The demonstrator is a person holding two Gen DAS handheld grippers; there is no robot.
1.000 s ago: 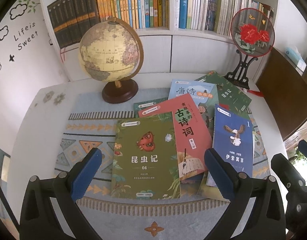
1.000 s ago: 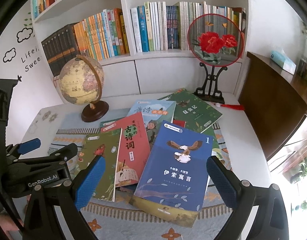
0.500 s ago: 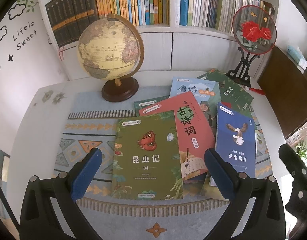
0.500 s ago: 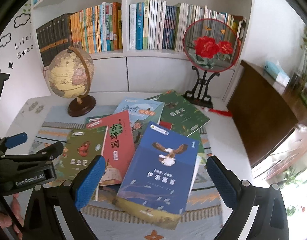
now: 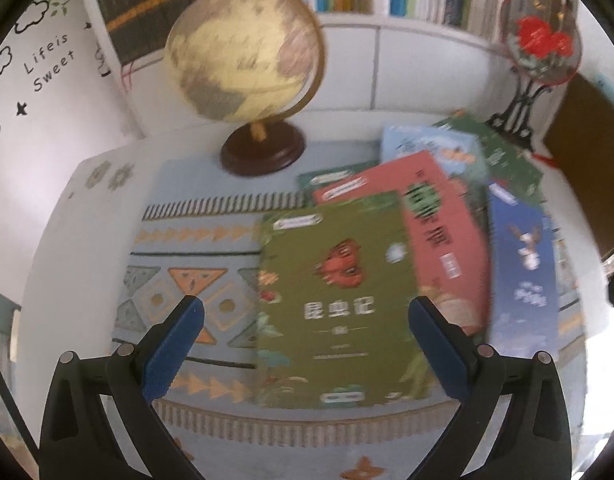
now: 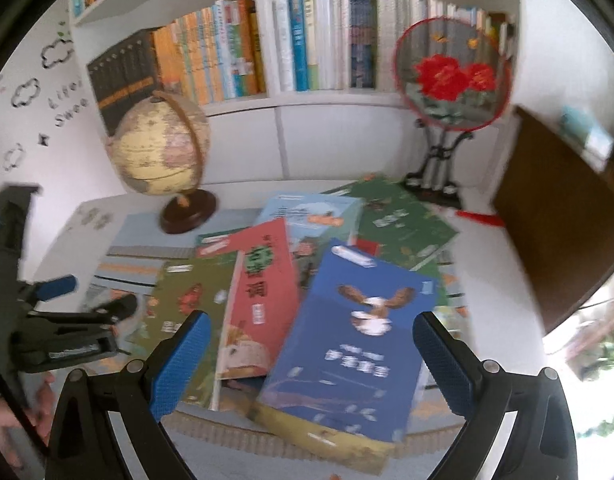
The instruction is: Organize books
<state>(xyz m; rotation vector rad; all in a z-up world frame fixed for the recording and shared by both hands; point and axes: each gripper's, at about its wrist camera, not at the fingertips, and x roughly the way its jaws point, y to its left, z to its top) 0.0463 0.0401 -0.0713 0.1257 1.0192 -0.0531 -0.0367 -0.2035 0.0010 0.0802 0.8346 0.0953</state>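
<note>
Several thin books lie overlapping on a patterned mat (image 5: 187, 264). An olive-green book (image 5: 335, 304) lies nearest in the left wrist view, with a red book (image 5: 431, 224) and a blue eagle book (image 5: 523, 272) to its right. My left gripper (image 5: 307, 344) is open and empty, hovering over the green book's lower half. In the right wrist view the blue eagle book (image 6: 355, 344) lies on top of the pile, beside the red book (image 6: 263, 296) and green book (image 6: 179, 312). My right gripper (image 6: 311, 360) is open and empty above the blue book. The left gripper (image 6: 71, 320) shows at the left.
A globe (image 5: 243, 64) on a dark wooden base stands behind the mat. A round red-flower fan on a black stand (image 6: 447, 80) stands at the back right. A white bookshelf (image 6: 307, 40) full of upright books lines the back. A brown cabinet (image 6: 555, 216) is at the right.
Both grippers have moved forward and down toward the books, which now look larger. Both views are motion-blurred. Both stay open and empty.
</note>
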